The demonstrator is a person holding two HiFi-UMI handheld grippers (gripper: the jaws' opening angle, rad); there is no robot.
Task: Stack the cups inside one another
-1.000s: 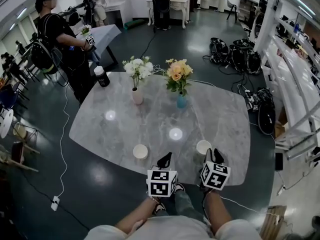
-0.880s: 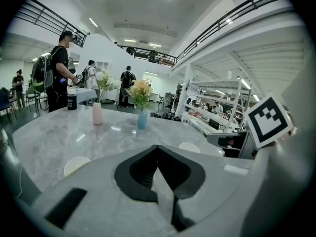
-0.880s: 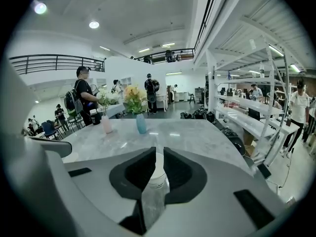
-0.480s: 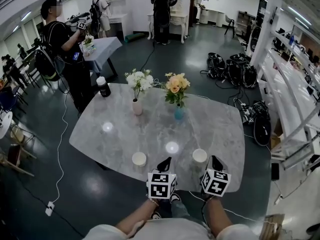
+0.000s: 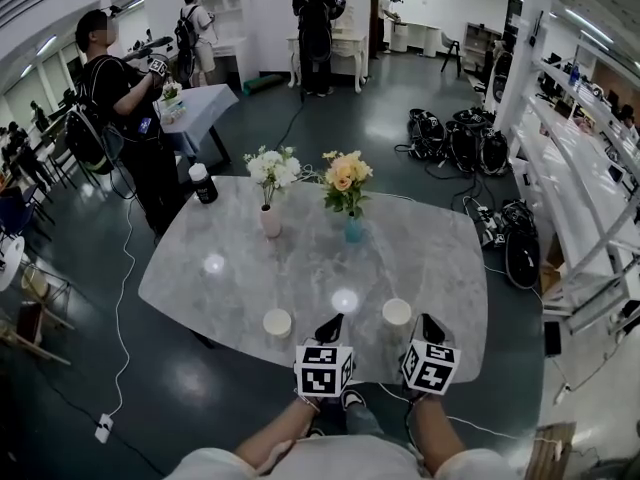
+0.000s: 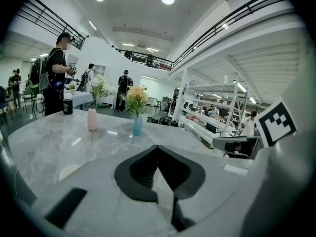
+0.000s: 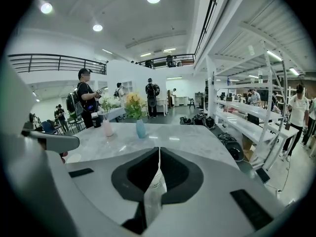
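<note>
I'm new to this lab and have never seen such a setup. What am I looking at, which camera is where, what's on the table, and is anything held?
No robot: a person at a marble table holds tongs in each hand. The overhead picture comes from a camera on the person's head; the left tongs and right tongs show at its bottom, each with a marker cube. The other two come from cameras on the tongs, looking along their jaws. On the table stand two white cups, the left cup outside the left tongs, the right cup between the two tongs, plus a pink vase, a blue vase and a dark bottle at the far left corner. Both tongs are shut and hold nothing; the cups stand apart, not yet stacked.
</note>
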